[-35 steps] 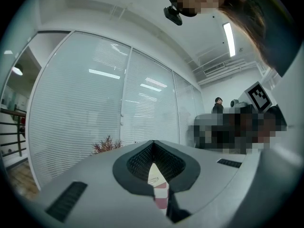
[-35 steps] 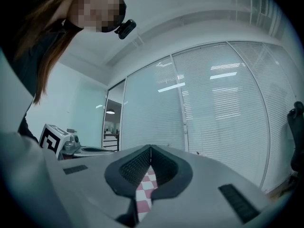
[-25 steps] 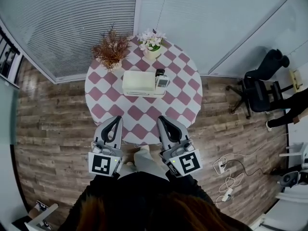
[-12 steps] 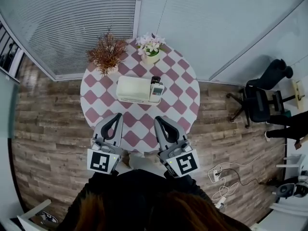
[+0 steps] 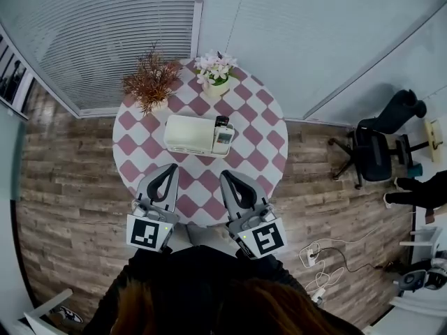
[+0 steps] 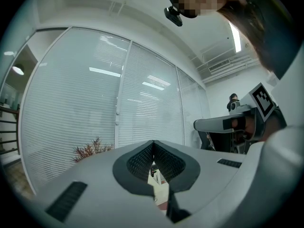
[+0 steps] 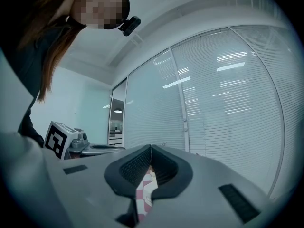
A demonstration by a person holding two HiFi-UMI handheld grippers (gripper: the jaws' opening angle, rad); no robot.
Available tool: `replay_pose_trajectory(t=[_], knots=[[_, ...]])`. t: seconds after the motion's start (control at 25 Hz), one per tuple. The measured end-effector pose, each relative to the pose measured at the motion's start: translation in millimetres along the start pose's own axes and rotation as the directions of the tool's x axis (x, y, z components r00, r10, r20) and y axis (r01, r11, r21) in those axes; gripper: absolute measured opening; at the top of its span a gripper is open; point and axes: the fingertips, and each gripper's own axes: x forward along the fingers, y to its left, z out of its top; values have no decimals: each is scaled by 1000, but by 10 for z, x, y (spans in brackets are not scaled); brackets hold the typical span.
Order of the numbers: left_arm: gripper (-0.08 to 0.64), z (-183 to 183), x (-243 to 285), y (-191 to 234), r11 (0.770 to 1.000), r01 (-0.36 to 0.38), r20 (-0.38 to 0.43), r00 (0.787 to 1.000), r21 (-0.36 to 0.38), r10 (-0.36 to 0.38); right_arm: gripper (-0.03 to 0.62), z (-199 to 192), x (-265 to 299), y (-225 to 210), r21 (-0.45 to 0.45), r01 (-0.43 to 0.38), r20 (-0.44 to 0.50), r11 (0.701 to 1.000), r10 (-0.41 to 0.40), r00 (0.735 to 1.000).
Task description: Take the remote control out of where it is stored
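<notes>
Here, left gripper (image 5: pixel 170 168) and right gripper (image 5: pixel 225 175) bear markers (image 5: pixel 146 236).

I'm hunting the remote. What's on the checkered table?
A white box, two small devices at its right end, probably remotes, a dried plant and potted flowers. What the box holds cannot be seen.

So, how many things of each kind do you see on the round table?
Potted plants: 2 (reddish plant, white flowers)
White box: 1
Remote control, light-coloured: 1
Small dark item, too small to identify: 1
Total: 5
</notes>
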Motion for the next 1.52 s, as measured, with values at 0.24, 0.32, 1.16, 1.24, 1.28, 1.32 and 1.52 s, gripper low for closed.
replay_pose_trajectory(t=[0.24,0.32,1.16,1.24,1.28,1.32,1.52], knots=[[6,42,145,32,999,52,18,998,17,-52,14,31,31,-137,-8,101,-18,995,-101,995],[6,51,171,65,998,61,15,998,13,-62,14,-6,46,-183,-9,138,-36,990,-138,990],[6,73,133,275,996,90,9,996,18,-90,15,-878,519,-966,6,367,-268,930,-352,897],[6,69,115,313,996,84,10,996,19,-84,14,-959,569,-973,0,368,-287,930,-352,891],[6,67,109,327,996,82,10,997,19,-83,14,-997,592,-979,-2,368,-297,930,-352,888],[6,65,103,337,996,81,9,997,19,-82,14,-1033,611,-986,-3,369,-307,929,-352,884],[6,46,80,358,997,79,1,997,17,-79,15,-1211,680,-1042,-14,379,-348,925,-360,865]])
